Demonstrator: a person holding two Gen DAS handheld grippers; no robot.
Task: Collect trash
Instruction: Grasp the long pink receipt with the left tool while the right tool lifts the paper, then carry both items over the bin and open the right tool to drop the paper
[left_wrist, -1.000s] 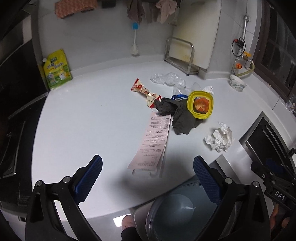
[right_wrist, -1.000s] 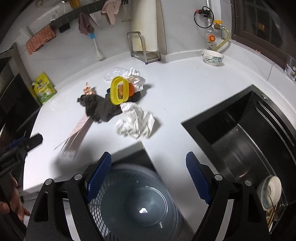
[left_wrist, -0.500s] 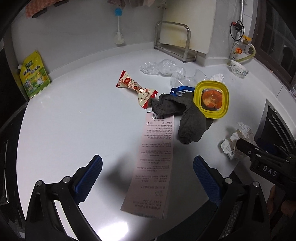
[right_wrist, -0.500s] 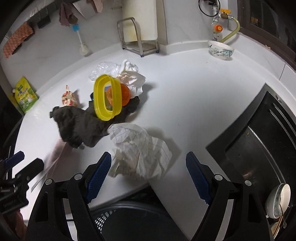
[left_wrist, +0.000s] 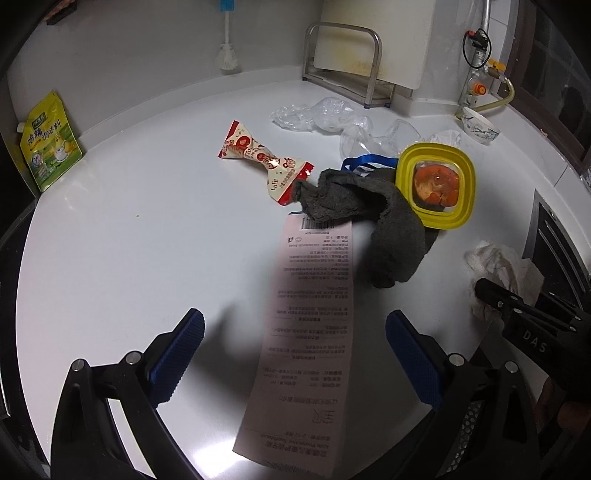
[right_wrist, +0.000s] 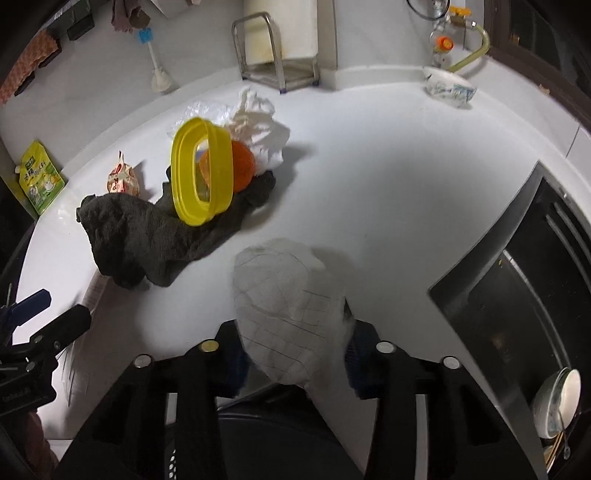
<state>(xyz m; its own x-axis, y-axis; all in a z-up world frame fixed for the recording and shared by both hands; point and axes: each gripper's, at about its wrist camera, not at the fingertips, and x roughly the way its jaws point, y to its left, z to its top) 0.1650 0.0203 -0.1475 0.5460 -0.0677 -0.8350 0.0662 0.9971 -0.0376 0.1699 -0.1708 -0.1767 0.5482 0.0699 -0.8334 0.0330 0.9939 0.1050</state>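
1. Left wrist view: the left gripper (left_wrist: 293, 356) is hanging spread wide over the counter (left_wrist: 147, 229), with a long receipt (left_wrist: 310, 328) lying flat between its fingers.
2. Only this view is showing the receipt's print, a candy wrapper (left_wrist: 266, 162) in full, and clear plastic (left_wrist: 317, 116).
3. Right wrist view: the right gripper (right_wrist: 295, 354) is pinching crumpled paper (right_wrist: 288, 317) at the counter's near edge.
4. Only this view is showing the sink (right_wrist: 517, 295) and a yellow tub (right_wrist: 201, 171) tilting on a dark cloth (right_wrist: 147, 236).
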